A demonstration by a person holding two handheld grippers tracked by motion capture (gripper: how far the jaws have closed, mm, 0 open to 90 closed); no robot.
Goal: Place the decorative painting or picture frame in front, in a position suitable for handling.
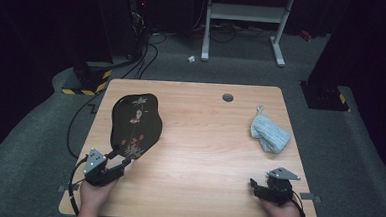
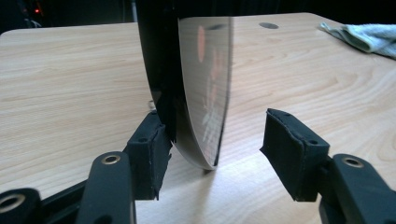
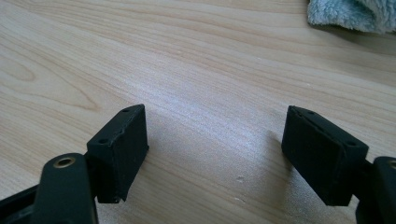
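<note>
A glossy black tray [image 1: 135, 120] painted with flowers stands tilted up on its near edge at the table's left. In the left gripper view the tray [image 2: 201, 93] rises between my jaws. The left pad [image 2: 149, 154] lies against its dark back, and the right pad [image 2: 289, 154] stands well clear of its shiny face. My left gripper [image 1: 120, 164] is open around that lower edge. My right gripper [image 1: 253, 184] rests near the front right of the table, open, with bare wood between its pads [image 3: 121, 149].
A crumpled pale blue cloth [image 1: 270, 132] lies at the table's right, beyond the right gripper, and shows as the cloth [image 3: 355, 14] at the top of its view. A round cable hole [image 1: 227, 97] sits near the far edge. Cables and a white stand [image 1: 246, 13] are on the floor behind.
</note>
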